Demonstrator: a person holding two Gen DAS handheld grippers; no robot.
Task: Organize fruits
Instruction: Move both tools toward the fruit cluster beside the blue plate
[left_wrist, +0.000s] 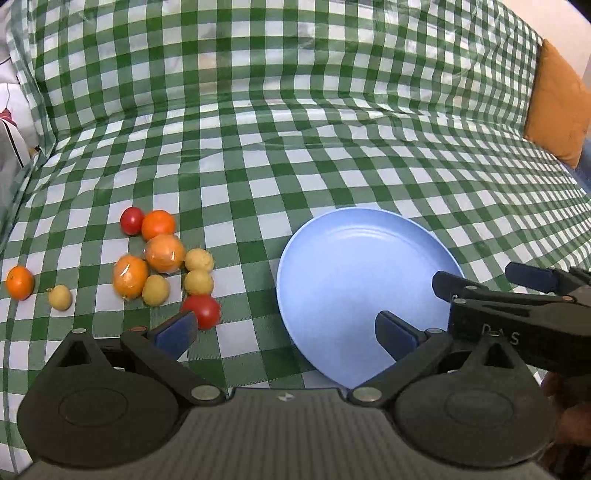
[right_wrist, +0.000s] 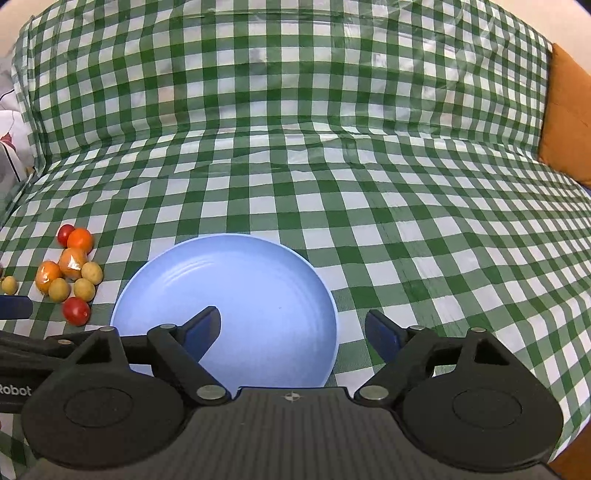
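While fruits cluster left, the plate sits apart.

checked tablecloth: glossy, creased, plastic-looking. blue plate: smooth, matt, plastic-looking. two oranges in shiny clear wrap. tomatoes glossy. orange cushion: matt cloth. gripper bodies matt black plastic, metal pivot pins.

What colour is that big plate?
The plate is plain light blue, clearest in the right wrist view.
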